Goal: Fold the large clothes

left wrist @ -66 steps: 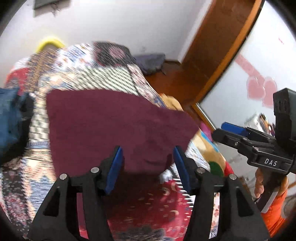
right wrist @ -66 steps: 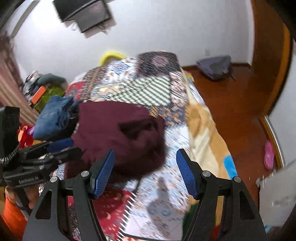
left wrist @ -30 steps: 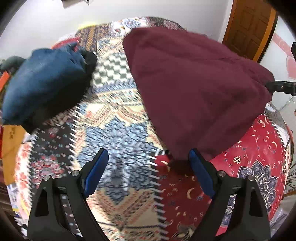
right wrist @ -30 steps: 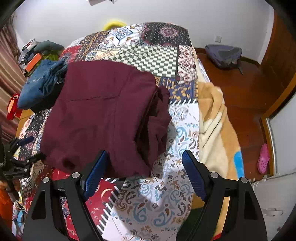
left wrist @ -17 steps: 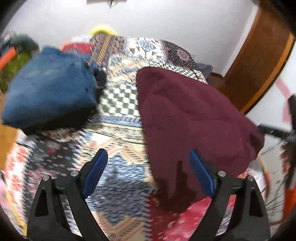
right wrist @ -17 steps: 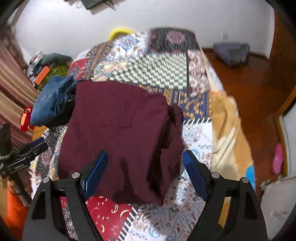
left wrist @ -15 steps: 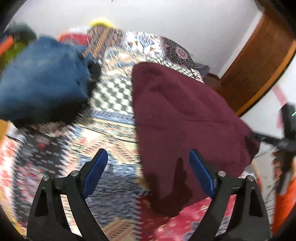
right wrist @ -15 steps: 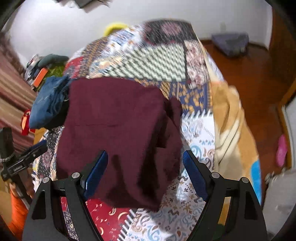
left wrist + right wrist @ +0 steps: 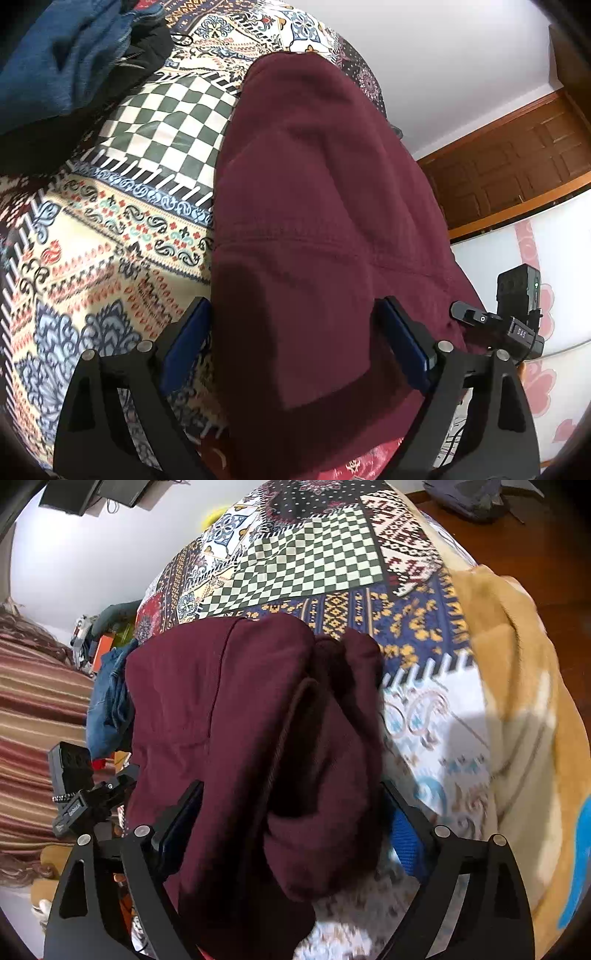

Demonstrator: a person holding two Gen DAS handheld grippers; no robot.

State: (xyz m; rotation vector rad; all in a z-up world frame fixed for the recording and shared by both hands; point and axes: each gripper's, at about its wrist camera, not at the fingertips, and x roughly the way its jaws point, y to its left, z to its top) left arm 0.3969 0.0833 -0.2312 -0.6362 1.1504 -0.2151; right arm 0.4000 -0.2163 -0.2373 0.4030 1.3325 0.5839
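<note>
The maroon garment (image 9: pixel 314 221) lies folded in a thick bundle on the patchwork bedspread (image 9: pixel 110 229), its near edge running between the blue pads of both tongs. In the left wrist view the left gripper (image 9: pixel 295 343) stands wide open, its 2 fingers straddling the garment's near corner with nothing pinched. In the right wrist view the right gripper (image 9: pixel 291 819) is likewise spread wide around the bundle's rolled, layered side, fabric bulging between the fingers but not clamped. Each tong shows in the other's view, at the far side of the cloth. Beyond the left gripper, up and to its left, a blue denim pile (image 9: pixel 62 62) sits on the bedspread, apart from the garment. To the right of the right gripper a tan blanket (image 9: pixel 517 701) hangs over the bed's edge.
</note>
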